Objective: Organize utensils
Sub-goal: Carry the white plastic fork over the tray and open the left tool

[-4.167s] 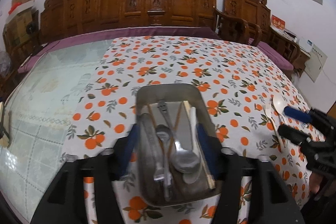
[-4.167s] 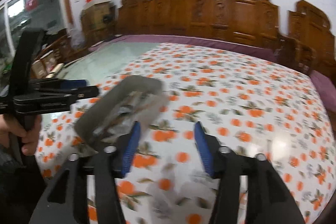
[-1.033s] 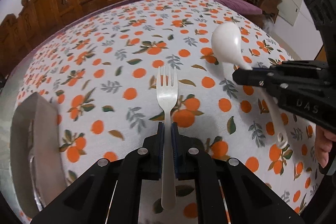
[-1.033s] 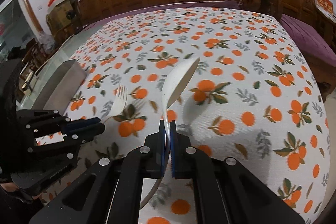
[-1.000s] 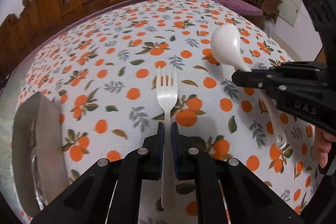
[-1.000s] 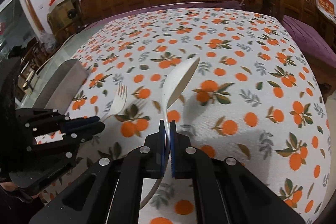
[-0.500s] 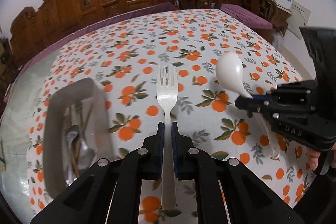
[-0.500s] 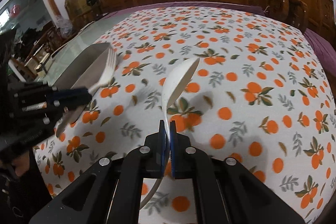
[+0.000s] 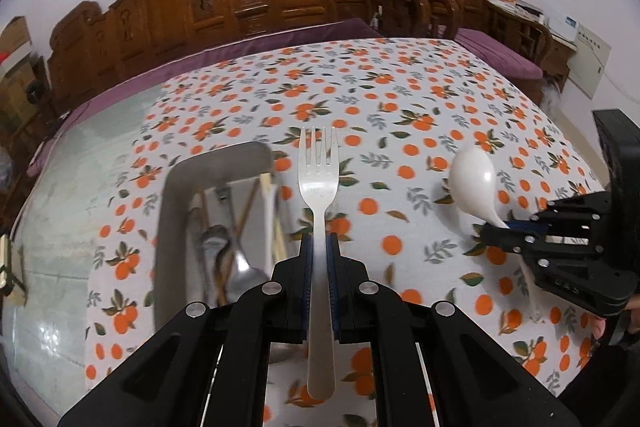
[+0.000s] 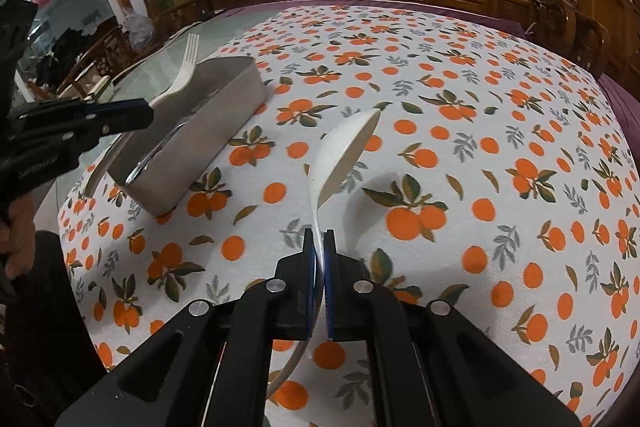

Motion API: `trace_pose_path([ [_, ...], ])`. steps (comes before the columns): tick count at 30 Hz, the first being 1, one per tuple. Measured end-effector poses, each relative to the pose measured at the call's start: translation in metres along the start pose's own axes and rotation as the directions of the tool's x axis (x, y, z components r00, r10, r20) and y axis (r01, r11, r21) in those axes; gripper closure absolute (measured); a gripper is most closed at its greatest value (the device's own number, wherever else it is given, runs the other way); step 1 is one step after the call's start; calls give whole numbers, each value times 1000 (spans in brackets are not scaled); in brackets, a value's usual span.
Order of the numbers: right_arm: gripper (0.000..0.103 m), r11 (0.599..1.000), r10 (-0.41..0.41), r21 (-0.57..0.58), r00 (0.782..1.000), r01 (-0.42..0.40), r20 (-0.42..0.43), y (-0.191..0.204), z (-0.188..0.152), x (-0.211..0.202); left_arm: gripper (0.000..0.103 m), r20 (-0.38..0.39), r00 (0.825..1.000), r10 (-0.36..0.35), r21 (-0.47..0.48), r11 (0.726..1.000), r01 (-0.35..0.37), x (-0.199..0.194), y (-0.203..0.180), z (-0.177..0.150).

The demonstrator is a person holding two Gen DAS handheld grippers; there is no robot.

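Fork [image 9: 319,187] now nearer tray [image 9: 172,211], left tool [image 9: 319,255] clamping it, right tool [image 10: 319,247] clamping spoon [image 10: 340,155]

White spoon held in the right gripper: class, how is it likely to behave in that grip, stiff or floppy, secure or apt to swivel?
The white spoon probably stays stiff: its handle keeps its curve beyond the pads. The right gripper pinches only the thin neck, so the bowl may swivel. It looks like glossy plastic, likely light and somewhat slippery.

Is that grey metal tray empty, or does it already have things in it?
Not empty. The grey metal tray holds a metal spoon and wooden chopsticks among other utensils.
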State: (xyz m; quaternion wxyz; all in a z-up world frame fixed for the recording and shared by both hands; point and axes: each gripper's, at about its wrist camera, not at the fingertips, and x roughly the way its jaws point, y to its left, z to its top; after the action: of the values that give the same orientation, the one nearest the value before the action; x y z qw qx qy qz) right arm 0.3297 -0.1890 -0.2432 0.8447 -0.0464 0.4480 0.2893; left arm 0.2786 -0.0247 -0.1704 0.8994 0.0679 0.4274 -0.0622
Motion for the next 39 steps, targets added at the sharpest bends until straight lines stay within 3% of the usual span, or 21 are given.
trace_pose_path([
  [14,98,1000,6,-17,998,-5,62,14,11,-3,97,-48,998,40,-79,996,-43,42,68,-1],
  [23,98,1000,4,-12,998,-3,62,18,14,9,96,-48,999,22,-104,994,-27,58,77,-11],
  [31,98,1000,-10,-9,998,10,59,24,14,19,77,-1,999,33,-95,995,-33,45,86,-14],
  [39,98,999,-15,-27,996,17,83,41,24,14,69,36,999,23,-117,993,-19,24,106,-13],
])
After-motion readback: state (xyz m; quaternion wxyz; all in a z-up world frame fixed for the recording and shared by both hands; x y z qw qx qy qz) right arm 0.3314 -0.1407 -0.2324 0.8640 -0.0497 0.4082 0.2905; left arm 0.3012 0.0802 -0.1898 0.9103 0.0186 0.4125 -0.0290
